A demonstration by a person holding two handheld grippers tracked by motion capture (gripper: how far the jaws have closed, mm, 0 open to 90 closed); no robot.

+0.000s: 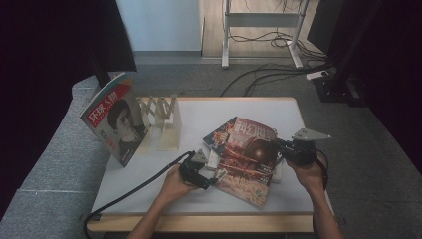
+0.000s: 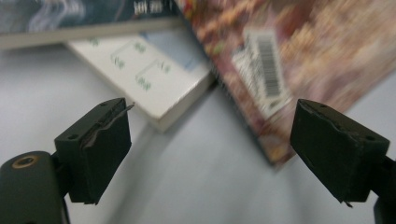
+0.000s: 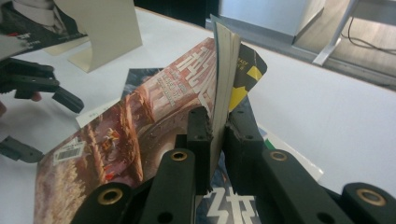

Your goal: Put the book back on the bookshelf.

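1. A person stands at a white worktop [image 1: 199, 199] holding a two-jaw gripper in each hand.
2. The right gripper [image 3: 217, 135] has its jaws closed tight on the edge of a red-brown magazine [image 3: 140, 121]. The page edges stand upright between the jaws, and the cover slopes away from them down toward the worktop.
3. From above, the same magazine [image 1: 249, 159] lies at the middle of the worktop, with the right gripper [image 1: 284, 148] pinching its right edge.
4. The left gripper [image 2: 210, 140] has its jaws spread wide, holding nothing. The magazine's barcode corner [image 2: 266, 70] sits just ahead of the jaws, nearer the right-hand one and not touching either.
5. A white booklet [image 2: 149, 74] lies flat ahead of the left-hand jaw, tucked partly under the magazine.
6. From above, the left gripper [image 1: 211, 180] rests low at the magazine's near left corner.
7. Well beyond both sets of jaws, a second magazine with a portrait cover [image 1: 115, 119] leans upright against a pale folding rack [image 1: 166, 119] at the back left of the worktop.
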